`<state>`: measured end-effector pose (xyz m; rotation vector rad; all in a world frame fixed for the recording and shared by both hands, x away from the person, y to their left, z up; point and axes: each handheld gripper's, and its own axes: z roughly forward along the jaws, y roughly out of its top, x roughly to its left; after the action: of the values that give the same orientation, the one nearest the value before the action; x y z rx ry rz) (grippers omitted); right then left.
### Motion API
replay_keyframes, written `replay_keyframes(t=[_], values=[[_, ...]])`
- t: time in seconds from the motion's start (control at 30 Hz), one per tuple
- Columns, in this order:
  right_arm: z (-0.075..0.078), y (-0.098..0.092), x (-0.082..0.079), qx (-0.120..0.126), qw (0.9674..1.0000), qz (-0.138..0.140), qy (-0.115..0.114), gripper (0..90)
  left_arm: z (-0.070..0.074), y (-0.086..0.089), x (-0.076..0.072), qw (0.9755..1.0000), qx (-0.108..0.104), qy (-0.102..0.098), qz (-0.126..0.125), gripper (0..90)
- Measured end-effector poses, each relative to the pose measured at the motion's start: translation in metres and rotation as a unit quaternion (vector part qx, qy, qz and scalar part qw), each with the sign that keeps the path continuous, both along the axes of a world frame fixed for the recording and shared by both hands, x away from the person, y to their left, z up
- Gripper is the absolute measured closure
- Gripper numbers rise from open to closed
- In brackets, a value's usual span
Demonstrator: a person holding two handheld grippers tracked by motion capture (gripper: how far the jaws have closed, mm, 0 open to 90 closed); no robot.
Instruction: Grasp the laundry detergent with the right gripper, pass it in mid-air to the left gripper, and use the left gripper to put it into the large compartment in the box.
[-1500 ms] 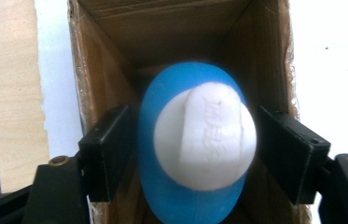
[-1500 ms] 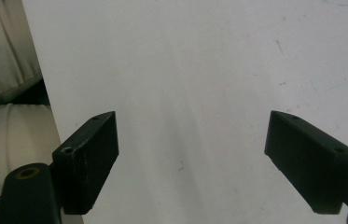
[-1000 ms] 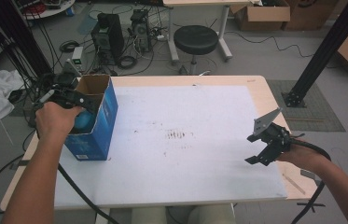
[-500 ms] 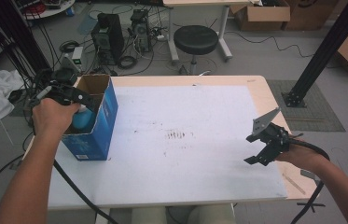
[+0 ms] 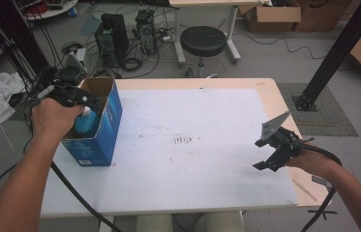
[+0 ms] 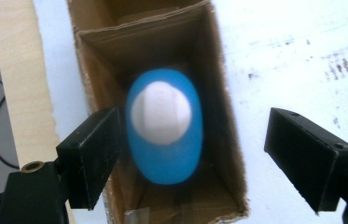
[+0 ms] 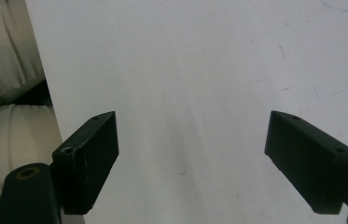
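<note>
A blue bottle point(image 6: 164, 126) with a white cap is seen standing upright inside the open blue carton point(image 5: 98, 130), which sits at about nine o'clock on the white worktop point(image 5: 192, 174), close to its left edge. The left gripper point(image 6: 204, 149) is held directly above the carton's mouth; its jaws have just been opening and are now spread wide, one over the carton's wall and the other beyond the opposite wall, out over the worktop. The bottle lies between them in the picture but below them, and neither pad is pressed against it. From this it is judged that the placing of the bottle into the carton is done and the bottle has been released.

The right gripper point(image 5: 272, 154) is held at about four o'clock, well apart from the carton, above bare worktop. Its jaws are wide as well, and nothing is held between them.

What appears to be left is the withdrawal of the left gripper from above the carton. The carton's flaps stand open; whether closing is intended cannot be told.
</note>
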<state>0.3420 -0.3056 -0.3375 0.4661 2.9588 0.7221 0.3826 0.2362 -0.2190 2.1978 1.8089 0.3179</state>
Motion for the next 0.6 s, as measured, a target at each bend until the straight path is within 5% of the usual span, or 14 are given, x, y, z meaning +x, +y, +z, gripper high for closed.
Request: replay_keyframes(t=[0.6], values=[[0.002, 0.001, -0.001, 0.000, 1.0000, 0.000, -0.001, 17.1, 0.014, -0.047, -0.006, 0.9968, 0.016, -0.011, -0.078, 19.4]])
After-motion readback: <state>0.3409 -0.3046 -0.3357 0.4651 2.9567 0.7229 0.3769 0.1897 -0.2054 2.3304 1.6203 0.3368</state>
